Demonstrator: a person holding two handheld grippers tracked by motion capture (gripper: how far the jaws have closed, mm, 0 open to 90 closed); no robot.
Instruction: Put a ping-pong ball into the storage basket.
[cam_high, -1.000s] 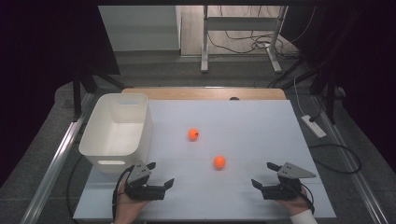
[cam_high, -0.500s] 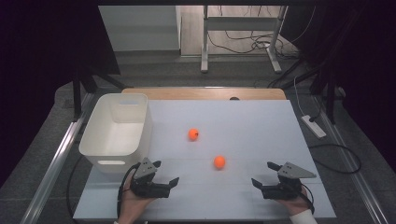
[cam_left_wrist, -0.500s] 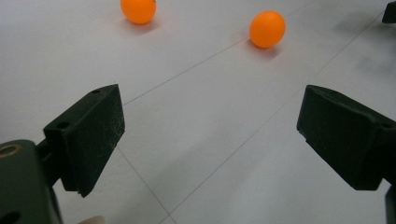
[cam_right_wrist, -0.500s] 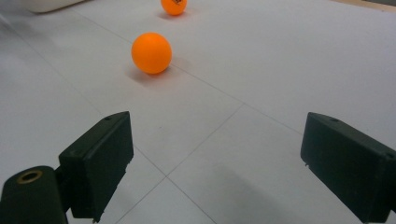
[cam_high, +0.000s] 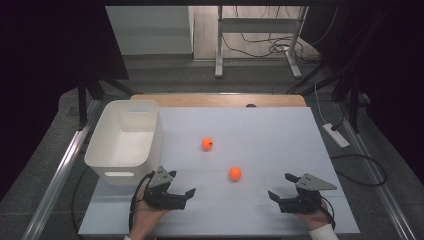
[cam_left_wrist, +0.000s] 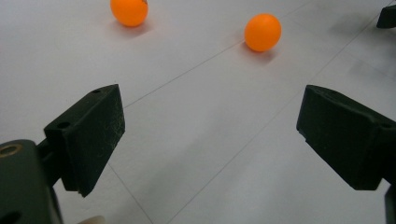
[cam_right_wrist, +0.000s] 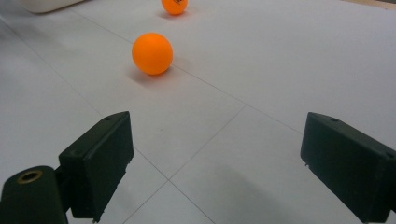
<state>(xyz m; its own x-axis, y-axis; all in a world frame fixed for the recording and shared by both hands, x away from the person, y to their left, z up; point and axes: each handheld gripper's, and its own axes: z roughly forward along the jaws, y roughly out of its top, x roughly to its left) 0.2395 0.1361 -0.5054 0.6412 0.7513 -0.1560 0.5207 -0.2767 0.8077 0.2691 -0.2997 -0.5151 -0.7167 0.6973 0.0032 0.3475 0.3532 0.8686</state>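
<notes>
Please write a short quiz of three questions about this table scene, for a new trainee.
1. How many orange balls lie on the table?
2. True or false: the left gripper is shut on a ball.
3. Which stands left of both balls in the high view: A) white bin, B) right gripper, C) a cup?

Key
1. Two: the near ball and the far ball.
2. False. Its jaws stand wide apart and hold nothing.
3. A.
</notes>
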